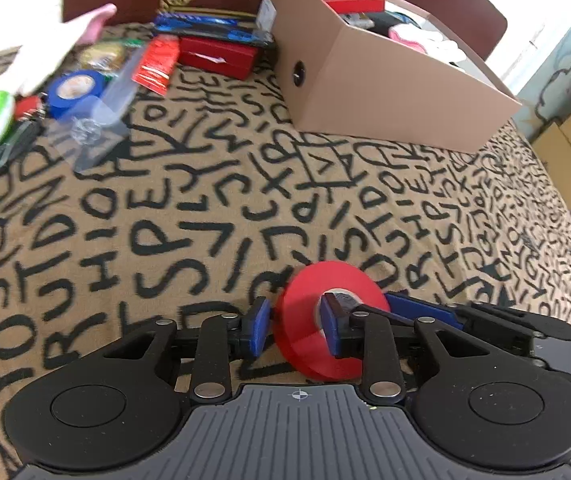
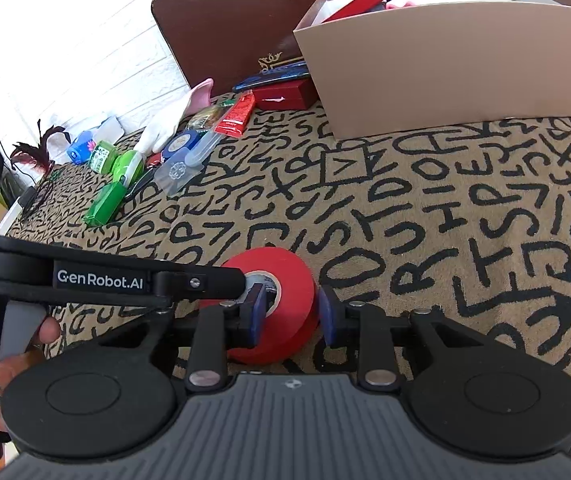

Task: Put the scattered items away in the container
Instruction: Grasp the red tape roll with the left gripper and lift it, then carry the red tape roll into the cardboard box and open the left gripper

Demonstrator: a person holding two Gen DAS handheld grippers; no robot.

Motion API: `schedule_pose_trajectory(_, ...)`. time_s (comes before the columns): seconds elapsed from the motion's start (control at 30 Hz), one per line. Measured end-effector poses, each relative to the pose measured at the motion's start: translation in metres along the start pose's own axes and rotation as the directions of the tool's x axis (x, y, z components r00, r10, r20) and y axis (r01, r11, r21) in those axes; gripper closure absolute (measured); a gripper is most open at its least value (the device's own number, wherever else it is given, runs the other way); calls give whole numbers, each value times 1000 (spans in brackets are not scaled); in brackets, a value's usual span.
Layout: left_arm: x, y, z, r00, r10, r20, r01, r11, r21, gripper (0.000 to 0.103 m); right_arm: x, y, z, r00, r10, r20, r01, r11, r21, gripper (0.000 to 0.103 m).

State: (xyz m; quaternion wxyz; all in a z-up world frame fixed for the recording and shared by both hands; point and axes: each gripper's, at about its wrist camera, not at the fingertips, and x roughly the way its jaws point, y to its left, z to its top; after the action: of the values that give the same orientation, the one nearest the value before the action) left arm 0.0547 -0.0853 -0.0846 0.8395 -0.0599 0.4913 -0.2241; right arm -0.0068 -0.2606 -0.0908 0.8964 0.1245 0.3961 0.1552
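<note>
A red tape roll hangs tilted just above the patterned cloth, between both grippers. My right gripper is shut on its wall, one pad inside the core and one on the outer rim. My left gripper straddles the opposite wall with one pad in the core; a thin gap shows beside its outer pad, so it stands open. In the right wrist view the left gripper's finger reaches into the core from the left. The tan cardboard box stands at the back, holding several items.
Scattered items lie at the back left: a blue tape roll, a red box, a red packet, a clear bag, green packages and a white glove. A dark headboard stands behind them.
</note>
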Motion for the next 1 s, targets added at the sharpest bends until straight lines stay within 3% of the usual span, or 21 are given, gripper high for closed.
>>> schedule_pose_trajectory(0.47, 1, -13, 7, 1000, 18, -2, -18, 999, 42, 56, -5, 2, 6, 1000, -17, 8, 18, 999, -41, 72)
schedule_pose_trajectory(0.7, -20, -46, 31, 995, -9, 95, 0, 995, 97, 56, -38, -6, 32, 992, -41, 120, 48, 997, -56, 72)
schedule_pose_trajectory(1.0, -36, -99, 102, 976, -75, 204, 42, 986, 164, 56, -73, -37, 95, 952, -70, 298, 93, 994, -62, 74)
